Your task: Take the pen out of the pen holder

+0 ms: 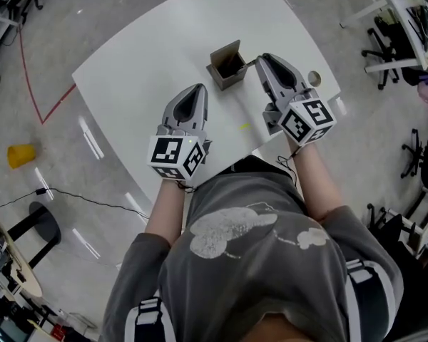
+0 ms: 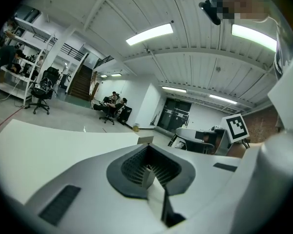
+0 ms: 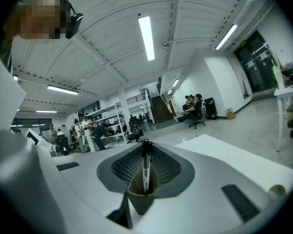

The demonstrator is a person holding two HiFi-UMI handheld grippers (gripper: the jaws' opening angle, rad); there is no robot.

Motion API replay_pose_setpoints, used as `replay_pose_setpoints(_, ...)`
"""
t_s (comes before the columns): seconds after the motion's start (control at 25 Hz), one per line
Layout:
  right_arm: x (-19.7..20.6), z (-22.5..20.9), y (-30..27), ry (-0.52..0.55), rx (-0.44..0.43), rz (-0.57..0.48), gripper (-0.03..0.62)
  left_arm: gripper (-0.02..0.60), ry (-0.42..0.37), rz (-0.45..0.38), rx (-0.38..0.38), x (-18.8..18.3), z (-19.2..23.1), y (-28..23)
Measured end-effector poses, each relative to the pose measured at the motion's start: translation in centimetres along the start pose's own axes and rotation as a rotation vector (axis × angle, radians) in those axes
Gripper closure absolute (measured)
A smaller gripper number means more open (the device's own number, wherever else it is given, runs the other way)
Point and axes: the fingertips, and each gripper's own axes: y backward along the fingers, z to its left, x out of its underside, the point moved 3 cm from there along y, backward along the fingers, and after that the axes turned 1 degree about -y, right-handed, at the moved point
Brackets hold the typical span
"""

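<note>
Blind spots first: in the head view the pen is nearly lost. There's at most a thin sliver at the right rim of the pen holder, and I can't call it with confidence; the holder's inside reads as plain dark. My own torso cuts off the near edge of the table. In the right gripper view the holder's near corner covers the pen's lower end and the jaw seam below it. That view does give what the head view can't: the pen stands upright on the jaw centreline, lower end down in the holder, top above the rim, with the right gripper clamped in on it. The head view puts that gripper's tip touching or just beside the holder's right rim; can't tell which. In the left gripper view the jaws are pressed together on nothing. A beige box top peeks over the tips, and I can't confirm it's the holder. The left gripper sits just near-left of the holder and apart from it; can't tell whether it rests on the table. Room: bare tabletop left of and beyond the holder. It's tighter on the right, where a small round object lies close to the table's right edge, just beside the right gripper's body. A yellow object is on the floor well off left, with office chairs off right.
</note>
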Motion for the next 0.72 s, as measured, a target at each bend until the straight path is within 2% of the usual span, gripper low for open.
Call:
replay_pose_setpoints(0.36,-0.4,1.2,4.6,-0.042,-0.05,-0.066,0.526,0.574,-0.05,0.006,0.008,0.8,-4.3,1.9)
replay_pose_setpoints(0.72,1.5,3.6,13.3,-0.045,-0.112,-0.084,0.526,0.574,-0.103,-0.012,0.027,2.8,-12.3,6.4)
